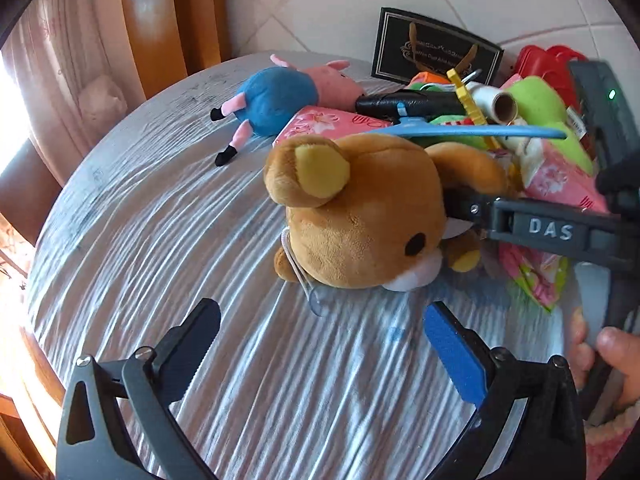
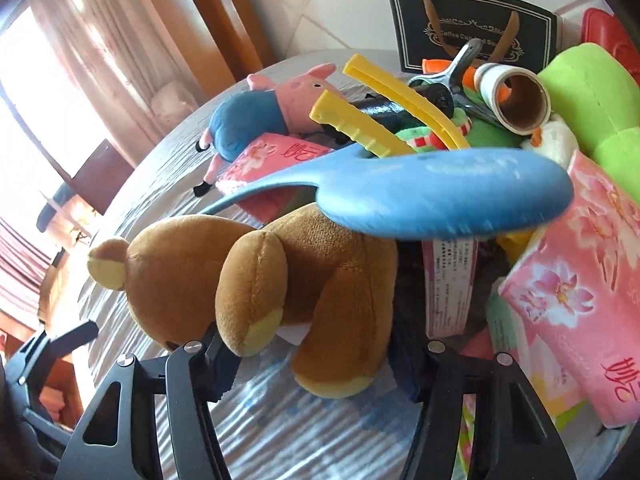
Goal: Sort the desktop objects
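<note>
We hold the left tongs [image 1: 320, 344] wide apart w/ nothing in them, just in front of the soft brown teddy bear [image 1: 360, 208] lying on the round table [image 1: 160, 240]. Our right tongs [image 2: 316, 364] sit around the bear's fuzzy body and legs, but we can't tell if they pinch it. A smooth blue plastic brush [image 2: 440, 196] lies over the bear, beside shiny pink tissue packs [image 2: 572, 280].

Plush brown bear [image 1: 360, 216] at centre; smooth matt blue plastic spoon [image 2: 440, 196] above; glossy pink packet [image 2: 576, 280] right; grey wood-grain table [image 1: 160, 240] below.
</note>
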Available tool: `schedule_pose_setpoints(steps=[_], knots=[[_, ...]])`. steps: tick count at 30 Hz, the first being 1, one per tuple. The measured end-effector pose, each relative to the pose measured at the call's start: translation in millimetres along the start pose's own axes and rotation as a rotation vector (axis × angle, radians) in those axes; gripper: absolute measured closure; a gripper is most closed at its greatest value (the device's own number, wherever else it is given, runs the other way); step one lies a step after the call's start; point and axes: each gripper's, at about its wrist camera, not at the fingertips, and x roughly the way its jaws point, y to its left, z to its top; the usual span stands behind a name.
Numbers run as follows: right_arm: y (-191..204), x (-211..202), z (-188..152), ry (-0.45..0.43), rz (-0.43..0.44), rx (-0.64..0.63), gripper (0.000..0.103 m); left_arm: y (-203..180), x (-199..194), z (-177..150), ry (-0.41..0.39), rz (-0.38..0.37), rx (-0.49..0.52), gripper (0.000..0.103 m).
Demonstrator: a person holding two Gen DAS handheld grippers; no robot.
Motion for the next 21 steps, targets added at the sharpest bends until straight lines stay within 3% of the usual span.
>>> schedule_pose_setpoints(steps=[2, 4, 6, 8, 11, 14, 17, 21], knots=[[2, -1, 1, 0.004, -0.003, -0.006, 0.041, -2, 20, 12, 0.005, 0.014, 0.009, 0.0], [-3, -4, -2, 0.002, -0.002, 0.001, 0.041, -4, 38, 24, 0.016, -0.048, 0.021, 0.0], [-7, -4, -7, -0.001, -0.05, -0.008, 0.037, -7, 44, 31, -0.002, -0.052, 0.055, 0.0], [-15, -4, -13, -0.002, -0.043, -0.005, 0.028, -7, 46, 32, -0.017, -0.067, 0.083, 0.0], [-22, 3, -14, -0.015, -0.037, 0.007, 0.023, -4, 52, 27, 0.029, -0.128, 0.093, 0.0], [-21, 13, -8, -0.029, -0.024, -0.001, 0.017, -7, 57, 23, 0.01, -0.116, 0.124, 0.0], [-18, 19, -4, -0.038, -0.015, -0.027, 0.013, -12, 68, 25, 0.048, -0.14, 0.171, 0.0], [-8, 6, -8, -0.087, -0.051, -0.064, 0.011, -20, 75, 22, 0.03, -0.066, 0.256, 0.0]])
